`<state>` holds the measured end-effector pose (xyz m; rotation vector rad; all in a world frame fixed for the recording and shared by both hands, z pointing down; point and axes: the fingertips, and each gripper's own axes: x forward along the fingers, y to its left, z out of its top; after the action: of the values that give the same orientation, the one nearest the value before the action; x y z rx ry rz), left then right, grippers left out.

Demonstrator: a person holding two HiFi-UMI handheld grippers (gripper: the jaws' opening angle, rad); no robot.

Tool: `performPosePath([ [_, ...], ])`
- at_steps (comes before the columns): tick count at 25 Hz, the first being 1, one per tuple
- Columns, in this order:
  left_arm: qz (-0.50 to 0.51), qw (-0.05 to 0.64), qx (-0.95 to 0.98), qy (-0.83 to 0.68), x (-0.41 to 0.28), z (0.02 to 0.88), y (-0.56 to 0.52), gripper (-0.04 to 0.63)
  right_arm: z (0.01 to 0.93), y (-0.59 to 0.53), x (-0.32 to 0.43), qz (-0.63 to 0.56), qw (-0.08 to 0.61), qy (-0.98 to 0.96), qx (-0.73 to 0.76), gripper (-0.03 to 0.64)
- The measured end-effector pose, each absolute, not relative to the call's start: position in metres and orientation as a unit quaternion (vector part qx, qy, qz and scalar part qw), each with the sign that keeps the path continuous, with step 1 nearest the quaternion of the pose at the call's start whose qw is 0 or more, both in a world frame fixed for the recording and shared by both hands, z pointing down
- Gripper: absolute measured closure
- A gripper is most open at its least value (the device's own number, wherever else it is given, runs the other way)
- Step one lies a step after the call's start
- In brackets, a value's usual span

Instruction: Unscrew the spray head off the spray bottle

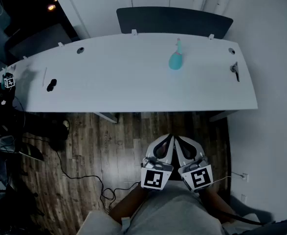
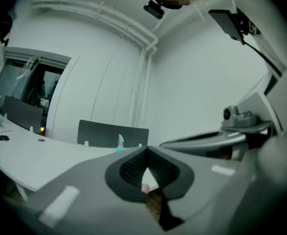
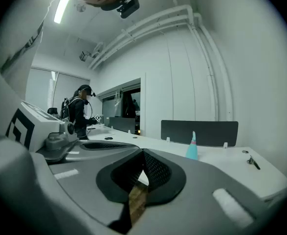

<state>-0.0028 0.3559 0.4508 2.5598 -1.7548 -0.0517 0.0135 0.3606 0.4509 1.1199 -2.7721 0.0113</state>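
The left hand-held gripper and the right hand-held gripper are both pressed together on nothing, side by side over the wooden floor, well short of the white desk. The teal spray bottle stands upright near its far edge.

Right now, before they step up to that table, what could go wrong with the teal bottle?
The spray bottle stands alone far across the table, so a long reach could knock it over. Both the left gripper and the right gripper are shut and must open first. Cables on the floor could catch a foot.
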Motion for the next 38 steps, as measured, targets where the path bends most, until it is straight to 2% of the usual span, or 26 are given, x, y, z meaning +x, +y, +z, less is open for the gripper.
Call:
performPosePath([
  [8,0.025,0.002,0.825,-0.565,0.007,0.446,0.267,0.595,0.444,0.268,0.023,0.009,0.067,-0.927,0.370,0.617],
  [22,0.098,0.054,0.802,-0.587,0.021,0.479,0.155,0.594,0.473,0.152,0.046,0.069,0.064,-0.934,0.345,0.617],
  [38,0.114,0.076,0.845,-0.516,-0.010,0.501,0.021,0.594,0.494,0.028,0.015,0.099,0.114,-0.901,0.407,0.617],
])
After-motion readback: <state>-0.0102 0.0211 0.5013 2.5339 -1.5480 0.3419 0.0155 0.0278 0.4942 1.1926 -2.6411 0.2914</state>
